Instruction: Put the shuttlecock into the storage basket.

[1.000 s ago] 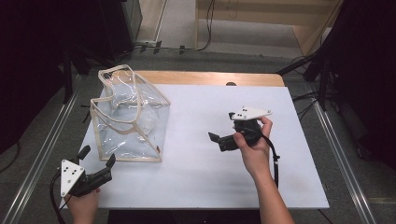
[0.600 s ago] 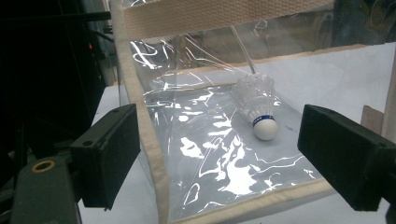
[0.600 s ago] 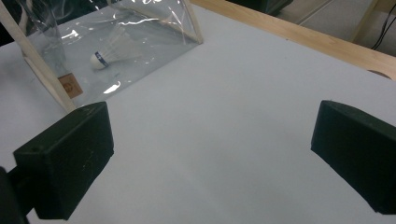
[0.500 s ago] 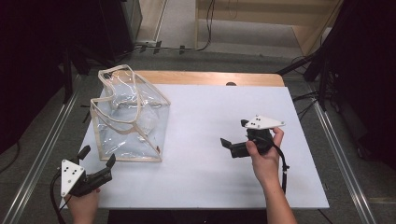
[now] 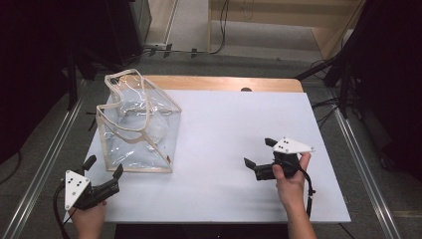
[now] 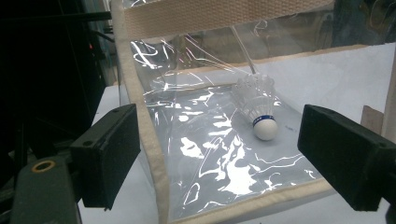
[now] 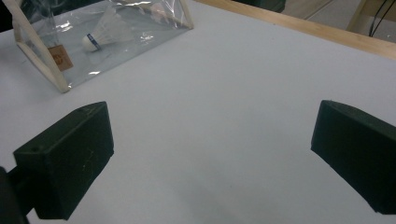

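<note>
From the high view, the clear bag (image 5: 137,129) with cream trim stands on the white surface (image 5: 224,129); the left tool (image 5: 102,180) lies near its front corner and the right tool (image 5: 259,158) well apart, both spread and empty. No step looks underway; I judge a reach into the bag comes next. In the left gripper view, a white feathered shuttlecock (image 6: 258,105) with a rounded cork and blue band lies inside on glossy, crinkled plastic, seen through the wall between the jaws. The right gripper view shows matte bare surface between open jaws, the bag far off.
</note>
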`<state>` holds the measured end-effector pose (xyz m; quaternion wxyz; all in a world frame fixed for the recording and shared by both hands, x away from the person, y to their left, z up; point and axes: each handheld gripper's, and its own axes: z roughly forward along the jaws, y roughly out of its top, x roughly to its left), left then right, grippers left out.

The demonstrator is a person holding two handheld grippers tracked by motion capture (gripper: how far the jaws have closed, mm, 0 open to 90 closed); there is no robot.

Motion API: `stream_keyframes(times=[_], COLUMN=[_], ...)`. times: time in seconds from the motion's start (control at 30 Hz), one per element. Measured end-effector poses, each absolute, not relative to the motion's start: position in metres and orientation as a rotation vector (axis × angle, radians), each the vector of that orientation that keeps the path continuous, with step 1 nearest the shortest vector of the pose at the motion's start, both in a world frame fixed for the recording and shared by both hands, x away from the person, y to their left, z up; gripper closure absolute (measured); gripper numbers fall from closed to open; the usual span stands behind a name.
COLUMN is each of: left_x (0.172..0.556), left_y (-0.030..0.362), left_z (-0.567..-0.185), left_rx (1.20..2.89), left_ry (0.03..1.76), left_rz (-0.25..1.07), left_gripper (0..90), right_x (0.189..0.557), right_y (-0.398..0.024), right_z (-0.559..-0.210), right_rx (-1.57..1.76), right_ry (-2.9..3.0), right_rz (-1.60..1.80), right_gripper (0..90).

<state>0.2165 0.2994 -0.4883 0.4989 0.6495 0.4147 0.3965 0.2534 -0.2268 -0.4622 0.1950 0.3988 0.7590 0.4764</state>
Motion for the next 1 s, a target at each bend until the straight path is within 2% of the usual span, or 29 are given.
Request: stream_keyframes(times=[0.4, 1.0], left_x=[0.216, 0.216], left_y=[0.299, 0.299], left_z=[-0.488, -0.488], left_rx=[1.574, 1.573], left_ry=[1.002, 1.003], left_rz=[0.961, 0.963], left_gripper=[13.7, 13.7], right_x=[0.239, 0.22], right_y=[-0.255, -0.298], right_z=[-0.484, -0.498], right_rx=[1.204, 1.306], right_ry=[2.061, 1.953], right_rz=[1.342, 1.344], right_gripper=[0.0, 0.0])
